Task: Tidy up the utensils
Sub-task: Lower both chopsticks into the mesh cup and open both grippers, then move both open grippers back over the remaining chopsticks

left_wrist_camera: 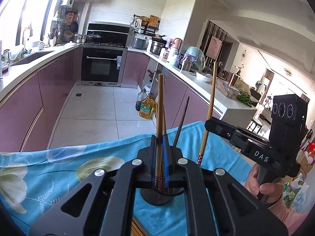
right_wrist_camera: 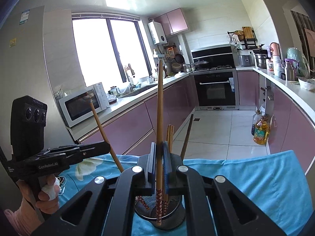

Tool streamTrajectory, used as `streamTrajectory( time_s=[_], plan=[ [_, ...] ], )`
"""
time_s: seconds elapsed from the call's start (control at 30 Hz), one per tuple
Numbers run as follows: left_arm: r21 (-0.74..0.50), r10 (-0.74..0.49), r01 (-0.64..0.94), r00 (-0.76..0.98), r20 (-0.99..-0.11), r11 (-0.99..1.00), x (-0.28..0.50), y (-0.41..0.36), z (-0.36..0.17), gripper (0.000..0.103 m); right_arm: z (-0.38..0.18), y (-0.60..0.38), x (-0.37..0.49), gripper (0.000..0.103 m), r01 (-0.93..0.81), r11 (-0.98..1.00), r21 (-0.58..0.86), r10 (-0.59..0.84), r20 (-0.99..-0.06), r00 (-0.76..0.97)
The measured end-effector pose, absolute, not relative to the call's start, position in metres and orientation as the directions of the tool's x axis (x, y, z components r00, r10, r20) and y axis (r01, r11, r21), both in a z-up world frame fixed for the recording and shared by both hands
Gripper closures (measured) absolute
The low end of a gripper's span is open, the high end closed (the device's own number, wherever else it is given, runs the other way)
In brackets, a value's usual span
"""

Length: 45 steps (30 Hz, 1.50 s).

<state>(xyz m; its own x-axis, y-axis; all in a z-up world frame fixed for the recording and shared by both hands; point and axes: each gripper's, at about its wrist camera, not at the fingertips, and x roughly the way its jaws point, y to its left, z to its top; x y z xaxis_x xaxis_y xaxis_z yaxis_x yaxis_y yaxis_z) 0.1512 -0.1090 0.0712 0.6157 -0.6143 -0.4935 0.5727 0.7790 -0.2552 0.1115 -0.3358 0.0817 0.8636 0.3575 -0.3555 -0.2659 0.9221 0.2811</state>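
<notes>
chopsticks stand in the black mesh holder (right_wrist_camera: 159,214) on our blue cloth (left_wrist_camera: 59,169). our left gripper (left_wrist_camera: 159,157) pinches one chopstick (left_wrist_camera: 159,118) above the holder; our right gripper (right_wrist_camera: 159,163) pinches another chopstick (right_wrist_camera: 159,106) there, its patterned end inside.

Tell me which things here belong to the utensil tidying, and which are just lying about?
Part of the job:
- left gripper, shut on a chopstick
- right gripper, shut on another chopstick
- black mesh holder
- dark chopstick standing in it

Just lying about:
- oil bottle
- microwave
- blue floral cloth
</notes>
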Motion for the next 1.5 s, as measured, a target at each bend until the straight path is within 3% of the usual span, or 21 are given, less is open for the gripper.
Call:
streamTrajectory(
  time_s=[0.2,0.6,0.8,1.13,1.37,1.5],
  plan=[
    [-0.232,-0.595,0.571,0.606,-0.528,0.787,0.156,-0.115,0.061,0.096,0.083,-0.333,0.116,0.097,-0.261,0.926,0.272,0.346,-0.334,0.877],
    [-0.197,-0.569,0.589,0.553,-0.609,0.784,0.173,-0.132,0.041,0.096,0.035,-0.320,0.145,0.096,-0.230,0.941,0.250,0.335,-0.576,0.745],
    [-0.179,-0.529,0.561,0.559,-0.638,0.808,0.189,-0.144,0.032,0.096,0.020,-0.319,0.150,0.094,-0.206,0.943,0.262,0.328,-0.614,0.718],
    [-0.179,-0.504,0.512,0.615,-0.607,0.840,0.180,-0.128,0.017,0.077,0.028,-0.319,0.128,0.067,-0.222,0.940,0.260,0.333,-0.556,0.761],
    [-0.127,-0.434,0.443,0.712,-0.552,0.888,0.142,-0.091,0.017,0.055,0.039,-0.306,0.094,0.059,-0.321,0.911,0.257,0.410,-0.502,0.761],
    [-0.082,-0.367,0.397,0.727,-0.580,0.914,0.123,-0.069,0.001,0.051,0.033,-0.285,0.072,0.052,-0.397,0.888,0.234,0.460,-0.510,0.727]
  ],
)
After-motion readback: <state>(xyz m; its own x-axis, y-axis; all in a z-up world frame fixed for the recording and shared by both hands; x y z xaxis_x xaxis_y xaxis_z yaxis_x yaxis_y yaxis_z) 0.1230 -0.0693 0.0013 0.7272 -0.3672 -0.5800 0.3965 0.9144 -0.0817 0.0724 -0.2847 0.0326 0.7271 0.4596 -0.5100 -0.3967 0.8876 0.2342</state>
